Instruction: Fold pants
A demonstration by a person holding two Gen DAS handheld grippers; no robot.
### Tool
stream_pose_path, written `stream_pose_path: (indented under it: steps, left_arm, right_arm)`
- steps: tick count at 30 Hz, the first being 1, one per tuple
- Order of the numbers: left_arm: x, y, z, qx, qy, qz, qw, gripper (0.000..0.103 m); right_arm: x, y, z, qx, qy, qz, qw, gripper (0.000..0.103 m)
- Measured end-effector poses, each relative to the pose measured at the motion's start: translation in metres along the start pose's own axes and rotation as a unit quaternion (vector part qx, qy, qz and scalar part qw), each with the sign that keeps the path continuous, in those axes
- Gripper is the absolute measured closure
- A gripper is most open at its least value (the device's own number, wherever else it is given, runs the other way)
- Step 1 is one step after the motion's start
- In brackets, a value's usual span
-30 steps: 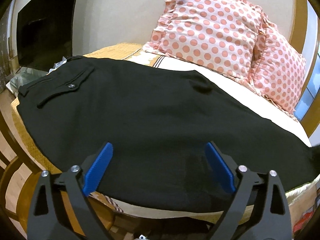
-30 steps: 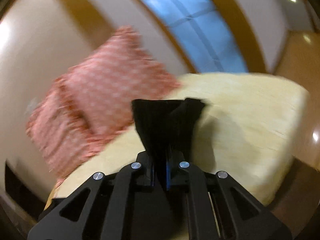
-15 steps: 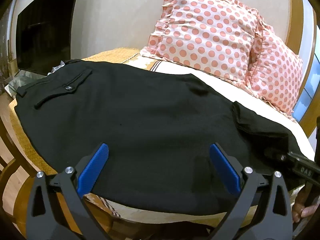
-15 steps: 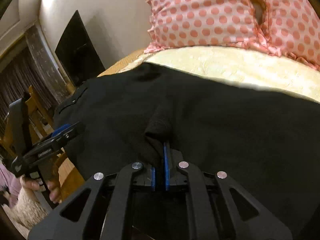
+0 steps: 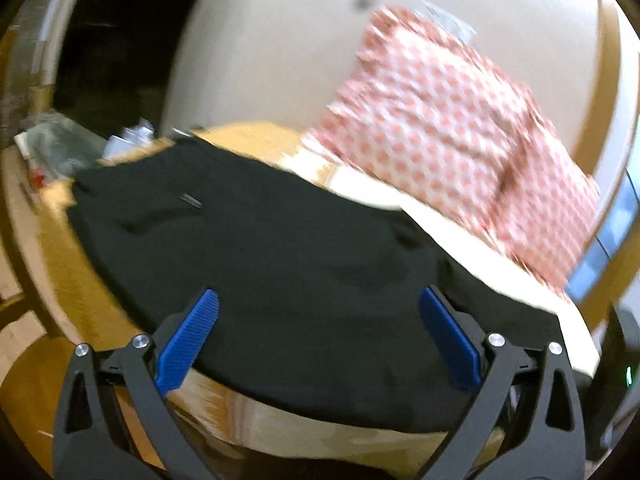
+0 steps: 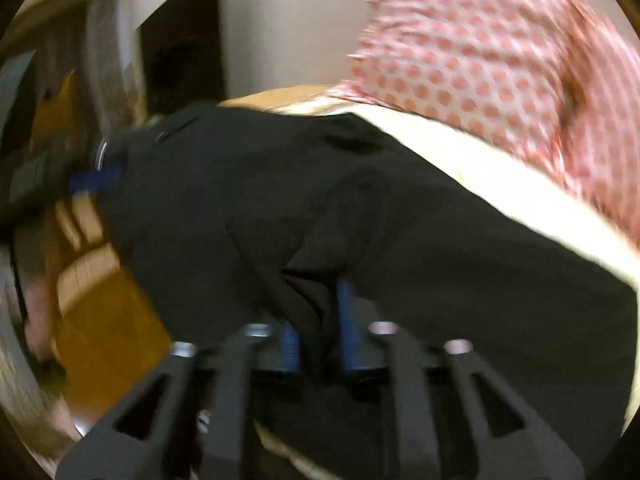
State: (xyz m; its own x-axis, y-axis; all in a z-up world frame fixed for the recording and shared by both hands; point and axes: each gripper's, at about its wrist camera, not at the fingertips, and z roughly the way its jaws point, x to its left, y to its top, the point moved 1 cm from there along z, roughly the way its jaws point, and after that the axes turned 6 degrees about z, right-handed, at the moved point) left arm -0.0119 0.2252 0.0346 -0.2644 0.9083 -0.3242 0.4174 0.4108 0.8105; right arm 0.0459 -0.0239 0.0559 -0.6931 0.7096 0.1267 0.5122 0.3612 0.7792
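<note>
While the left hand-held gripper (image 5: 318, 338) gapes wide at the bed's (image 5: 472, 236) near edge, the right hand-held gripper (image 6: 318, 324) pinches the black fabric pants (image 6: 400, 216). Pink dotted ruffled pillows (image 5: 452, 136) crowd the bed's far edge.

Pretty blurry shot, but the black pants (image 5: 288, 256) are spread flat across the bed (image 5: 472, 236), back pocket button (image 5: 190, 200) facing up. Left gripper (image 5: 318, 336) hovers over the near edge, blue pads (image 5: 188, 344) wide apart. Polka-dot pillows (image 5: 452, 128) lean on the wall (image 5: 280, 40) behind.

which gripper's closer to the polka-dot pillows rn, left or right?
Right, as far as blur allows. The right gripper pinches a fold of the pants on the side nearer the pillows. The left gripper, jaws wide apart, hangs at the bed's near edge.
</note>
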Motion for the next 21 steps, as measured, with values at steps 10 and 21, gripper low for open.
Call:
stream_pose_path:
  steps: [10,21]
  left_arm:
    - [0.078,0.014,-0.015,-0.006,0.088,-0.091,0.9919,0.003]
    - [0.117,0.010,0.020,0.061,0.035,-0.182,0.9807,0.012]
  right_arm:
    - [-0.040,0.016,0.019,0.005,-0.049,0.091,0.995,0.044]
    - [-0.038,0.016,0.025,-0.004,-0.045,0.076,0.996,0.045]
